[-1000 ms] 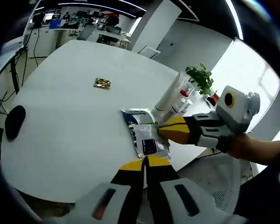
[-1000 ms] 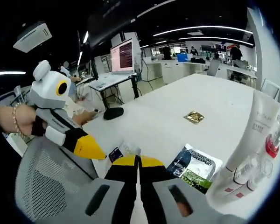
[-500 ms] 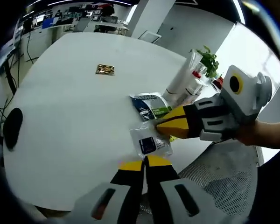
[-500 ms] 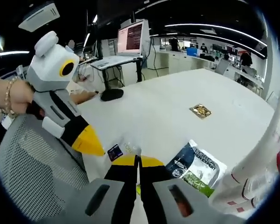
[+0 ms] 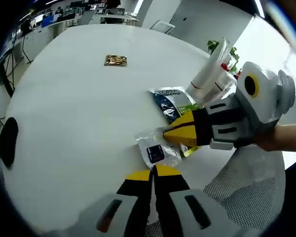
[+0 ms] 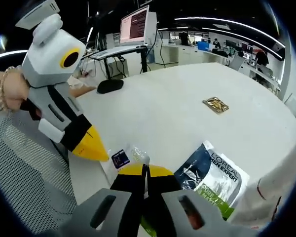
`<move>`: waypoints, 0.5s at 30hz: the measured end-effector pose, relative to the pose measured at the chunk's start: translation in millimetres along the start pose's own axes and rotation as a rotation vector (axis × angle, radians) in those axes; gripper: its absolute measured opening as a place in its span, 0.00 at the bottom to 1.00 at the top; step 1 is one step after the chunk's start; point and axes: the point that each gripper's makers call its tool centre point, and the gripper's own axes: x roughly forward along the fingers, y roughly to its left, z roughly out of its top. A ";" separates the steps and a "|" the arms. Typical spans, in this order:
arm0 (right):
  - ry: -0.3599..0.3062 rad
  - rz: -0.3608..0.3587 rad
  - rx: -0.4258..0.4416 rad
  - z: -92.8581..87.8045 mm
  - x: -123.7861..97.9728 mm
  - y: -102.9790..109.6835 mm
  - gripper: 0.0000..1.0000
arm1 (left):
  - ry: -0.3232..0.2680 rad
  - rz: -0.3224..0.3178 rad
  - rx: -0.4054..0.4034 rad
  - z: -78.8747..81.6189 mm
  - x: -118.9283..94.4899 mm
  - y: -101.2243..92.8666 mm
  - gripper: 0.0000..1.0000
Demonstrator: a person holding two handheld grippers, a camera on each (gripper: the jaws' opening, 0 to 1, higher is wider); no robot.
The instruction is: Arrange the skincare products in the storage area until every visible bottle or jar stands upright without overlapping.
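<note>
Left gripper view showed the left claw (image 5: 153,173) closed on nothing at the white desk (image 5: 64,108) edge, just short of a clear sachet (image 5: 157,150). The right claw (image 5: 165,134), also closed, touched that sachet. Beside it a L'Oreal sachet (image 6: 213,174) lay flat, with white tubes (image 5: 209,74) beyond. The arranging looked barely begun.

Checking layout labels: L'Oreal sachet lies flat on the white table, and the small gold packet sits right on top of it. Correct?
Not quite. The L'Oreal sachet does lie flat on the white table, but the gold packet lies apart from it, farther out on bare tabletop. The right gripper view shows the gap; the left gripper view agrees.
</note>
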 end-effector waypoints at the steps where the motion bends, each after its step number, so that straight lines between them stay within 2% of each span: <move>1: 0.005 0.000 -0.011 -0.6 2.0 -0.3 0.01 | 0.001 0.001 -0.002 0.1 1.1 0.9 0.00; 7: 0.019 -0.001 -0.051 -2.4 10.9 -1.3 0.01 | 0.016 0.027 0.024 -1.4 4.2 8.2 0.00; 15: 0.030 -0.017 -0.084 -4.3 15.1 -5.1 0.01 | 0.022 0.027 0.041 0.7 8.1 12.6 0.00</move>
